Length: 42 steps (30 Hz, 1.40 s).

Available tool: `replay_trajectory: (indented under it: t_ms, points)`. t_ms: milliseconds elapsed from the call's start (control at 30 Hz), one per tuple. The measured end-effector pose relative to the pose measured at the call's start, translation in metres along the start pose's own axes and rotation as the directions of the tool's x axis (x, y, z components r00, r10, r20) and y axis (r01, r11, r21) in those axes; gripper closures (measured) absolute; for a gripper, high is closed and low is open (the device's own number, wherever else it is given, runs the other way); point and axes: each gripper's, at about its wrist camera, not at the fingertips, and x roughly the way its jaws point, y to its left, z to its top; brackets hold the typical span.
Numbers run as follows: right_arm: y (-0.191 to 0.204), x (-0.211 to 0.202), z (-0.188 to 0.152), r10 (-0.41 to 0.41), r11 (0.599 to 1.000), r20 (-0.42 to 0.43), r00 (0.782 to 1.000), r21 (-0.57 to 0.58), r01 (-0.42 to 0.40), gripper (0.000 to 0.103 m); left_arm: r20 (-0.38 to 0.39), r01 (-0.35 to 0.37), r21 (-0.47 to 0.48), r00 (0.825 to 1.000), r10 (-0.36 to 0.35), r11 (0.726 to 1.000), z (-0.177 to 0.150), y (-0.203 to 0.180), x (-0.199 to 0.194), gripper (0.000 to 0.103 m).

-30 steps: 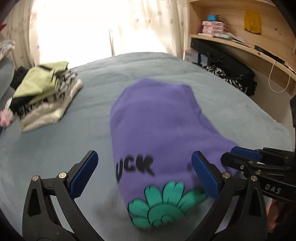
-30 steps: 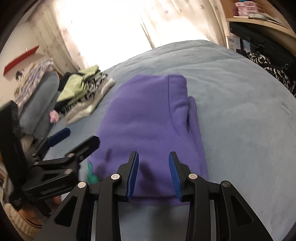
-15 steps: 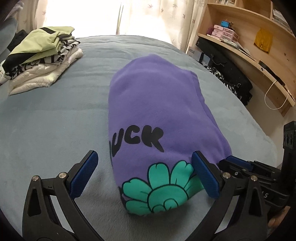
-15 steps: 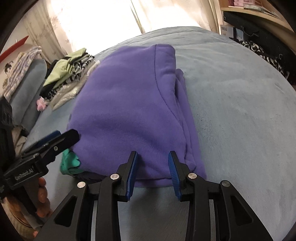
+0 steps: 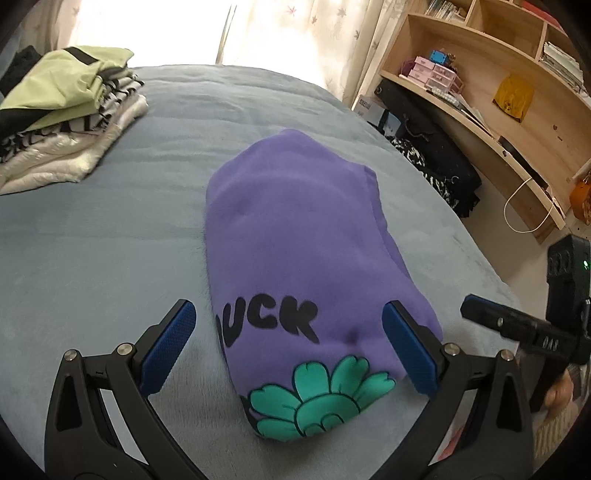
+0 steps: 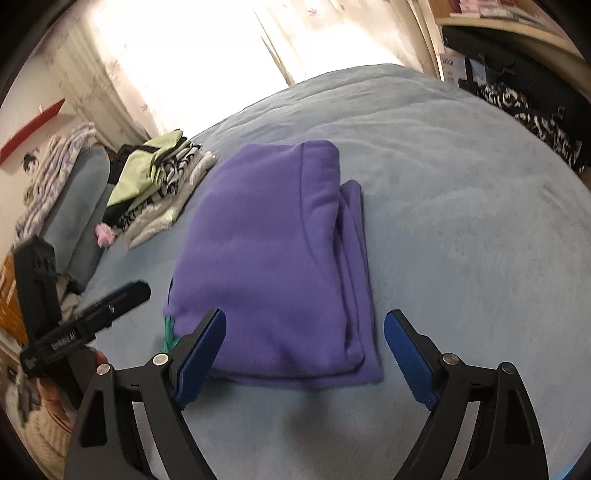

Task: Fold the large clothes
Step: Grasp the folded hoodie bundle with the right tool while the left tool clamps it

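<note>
Soft matt cloth in front of you, hard plastic in your hands

Your purple sweatshirt (image 5: 295,236) is matt fleece with a smooth flat print; the bed cover (image 5: 92,258) is soft, short-napped plush. Each tool (image 6: 304,350) is matt black plastic with ribbed blue pads (image 6: 406,350) and shiny metal pins. The shelf (image 5: 480,92) is pale bare wood.

Blue-grey bed cover (image 5: 110,229). Stack of folded clothes (image 5: 62,122) at its far left. Wooden shelving (image 5: 509,96) at right holds pink boxes (image 5: 428,72). Curtained window (image 5: 177,26) behind.
</note>
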Motion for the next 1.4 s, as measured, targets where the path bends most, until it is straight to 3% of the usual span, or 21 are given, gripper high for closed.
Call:
replay_trajectory:
  t_ms: [233,467,667,800,1033,1167,1300,1400]
  points:
    - [-0.038,0.038,0.028,0.073,0.995,-0.108,0.992,0.077,-0.065,0.014,-0.102,0.093,-0.109,0.989,-0.105,0.99,0.01,0.027,0.041,0.003]
    - [-0.066,0.083,0.035,0.212,0.972,-0.209,0.955,0.148,-0.184,0.014,-0.128,0.199,-0.212,0.965,-0.229,0.957,0.001,0.051,0.075,0.0]
    - [-0.076,0.116,0.045,0.335,0.936,-0.236,0.912,0.194,-0.294,0.01,-0.119,0.234,-0.208,0.958,-0.262,0.95,-0.001,0.057,0.089,0.0]
    - [-0.068,0.125,0.048,0.331,0.942,-0.238,0.913,0.143,-0.304,0.004,-0.115,0.264,-0.224,0.949,-0.294,0.938,-0.002,0.067,0.097,0.0]
    - [-0.07,0.126,0.041,0.342,0.938,-0.219,0.914,0.126,-0.321,0.007,-0.112,0.281,-0.228,0.943,-0.312,0.932,-0.002,0.075,0.108,0.0]
    - [-0.07,0.123,0.034,0.36,0.932,-0.207,0.91,0.131,-0.339,0.019,-0.112,0.292,-0.241,0.939,-0.325,0.926,-0.009,0.079,0.108,0.0]
    - [-0.071,0.115,0.031,0.382,0.922,-0.18,0.906,0.14,-0.361,0.044,-0.121,0.297,-0.251,0.935,-0.335,0.921,-0.009,0.084,0.109,0.0]
    - [-0.072,0.108,0.03,0.377,0.923,-0.157,0.913,0.148,-0.356,0.054,-0.123,0.307,-0.274,0.929,-0.35,0.911,-0.007,0.09,0.114,0.0]
